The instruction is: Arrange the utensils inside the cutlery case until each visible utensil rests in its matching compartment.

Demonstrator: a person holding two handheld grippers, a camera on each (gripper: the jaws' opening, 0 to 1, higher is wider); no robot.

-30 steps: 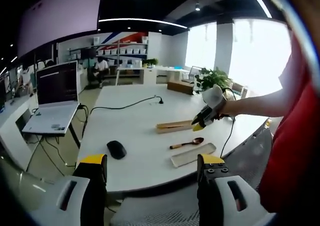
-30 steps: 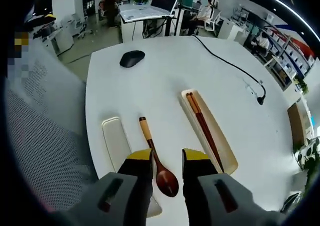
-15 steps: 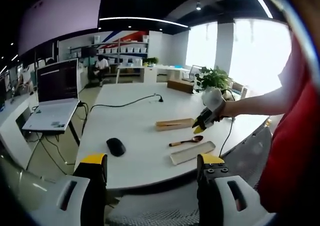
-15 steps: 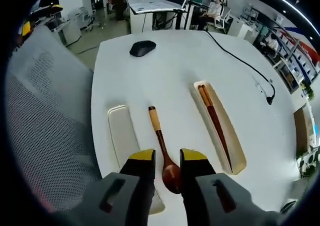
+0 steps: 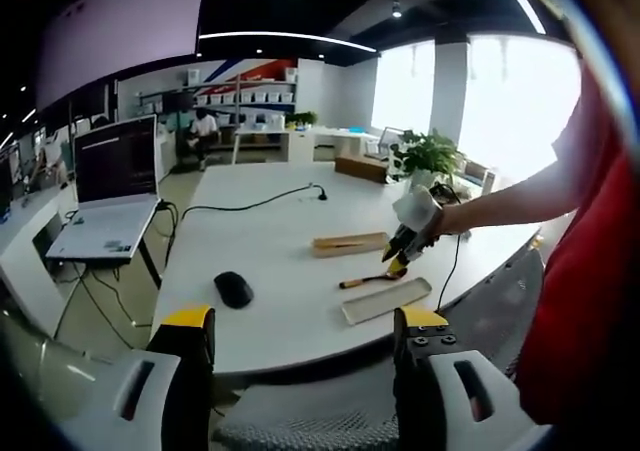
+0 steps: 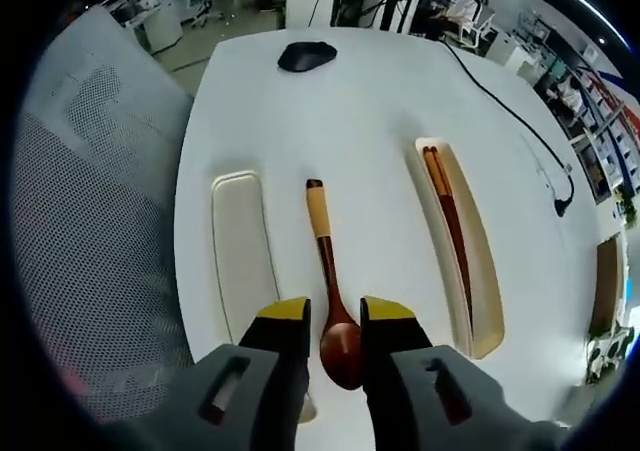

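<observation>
Item: right hand-held gripper [image 6: 334,321], jaws apart, standing either side of the bowl of the wooden spoon [image 6: 331,285]; across the last second it has come down over the spoon and squared up along the handle, so the bowl now sits between the yellow jaw tips, though contact cannot be told. Meaning for the task: a grasp of the spoon looks imminent but is not yet made. Item: wooden spoon, lying bare on the white tabletop [image 6: 365,101], in no compartment, between the two case halves. Item: empty pale tray [image 6: 241,261], just beside the spoon on its left in the right gripper view (the likely destination, as a judgement). Item: second tray [image 6: 487,301] on the far side, already holding the dark chopsticks [image 6: 446,211]. Item: left hand-held gripper [image 5: 304,323], jaws apart and empty, held back off the tabletop edge; its view shows the right gripper [image 5: 403,246] lowered at the spoon. Other: black mouse [image 6: 307,56], black cable [image 6: 510,116], open laptop [image 5: 112,186] on a side stand. Writing: none legible; the laptop screen text is too small to read.
</observation>
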